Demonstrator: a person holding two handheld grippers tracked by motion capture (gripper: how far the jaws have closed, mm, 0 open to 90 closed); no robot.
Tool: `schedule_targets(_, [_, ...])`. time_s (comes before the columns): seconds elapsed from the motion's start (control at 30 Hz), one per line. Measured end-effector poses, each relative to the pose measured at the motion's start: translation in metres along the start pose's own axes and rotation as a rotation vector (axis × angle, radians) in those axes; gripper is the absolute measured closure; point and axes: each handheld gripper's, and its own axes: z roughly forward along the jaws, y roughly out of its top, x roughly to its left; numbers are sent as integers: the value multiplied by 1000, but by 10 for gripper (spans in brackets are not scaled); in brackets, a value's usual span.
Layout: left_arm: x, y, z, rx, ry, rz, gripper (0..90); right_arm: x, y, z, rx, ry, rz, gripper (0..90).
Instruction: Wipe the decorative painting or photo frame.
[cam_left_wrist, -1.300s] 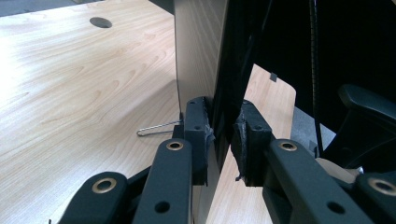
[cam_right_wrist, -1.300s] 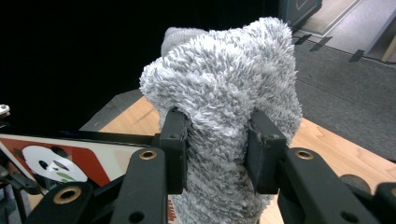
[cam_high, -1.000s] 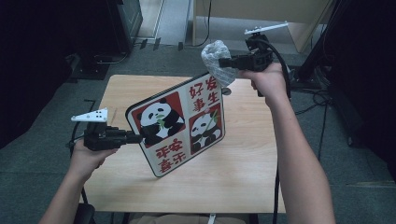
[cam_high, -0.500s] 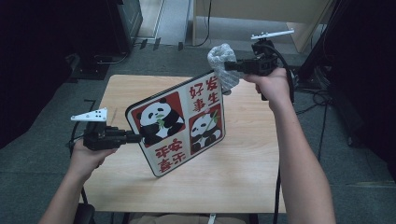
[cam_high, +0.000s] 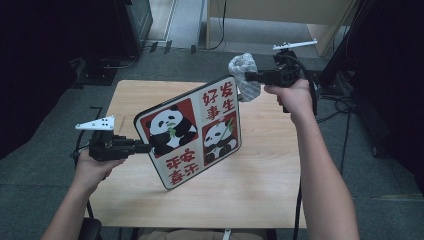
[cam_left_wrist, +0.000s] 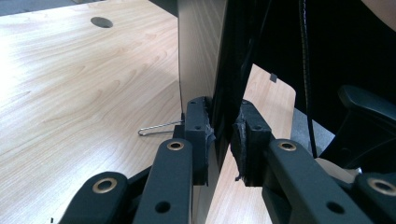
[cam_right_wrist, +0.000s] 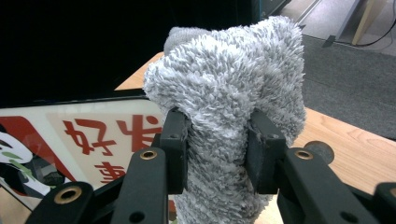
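High view shows us both forearms coming up from the bottom edge. Our left hand (cam_high: 95, 167) sits low at the near left of the wooden table (cam_high: 265, 175), its wrist level, pointing the left gripper (cam_high: 146, 147) rightward. That gripper is clamped on the left edge of the panda sign (cam_high: 192, 132), a framed board with two pandas and red characters, which we hold tilted up off the tabletop, its lower corner toward us. Our right arm stretches long to the far right corner, the hand (cam_high: 292, 95) raised, and the right gripper (cam_high: 248, 76) points left, pinched tight on a grey fluffy cloth (cam_high: 243, 75) just at the sign's upper right corner.

Left gripper view gives us what we miss from above: the sign (cam_left_wrist: 201, 60) seen edge-on, thin between the two black pads (cam_left_wrist: 198, 135), with a small wire clip (cam_left_wrist: 159, 128) sticking out beside it and a round hole (cam_left_wrist: 102, 21) in the tabletop farther off.

Right gripper view brings the cloth (cam_right_wrist: 229, 93) close, its shaggy pile bulging above and below the jaws, and the sign's red characters (cam_right_wrist: 98, 140) lying behind it at the left.
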Motion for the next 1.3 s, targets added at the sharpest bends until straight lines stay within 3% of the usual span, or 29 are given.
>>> schedule_targets(0.83, [1, 0, 0, 0, -1, 4, 774, -10, -33, 8, -19, 26, 47, 654])
schedule_targets(1.03, [1, 0, 0, 3, 0, 5, 774, -10, -42, 11, -40, 7, 39, 654])
schedule_targets(1.3, [1, 0, 1, 2, 0, 6, 774, -4, -54, 16, -81, -60, 3, 654])
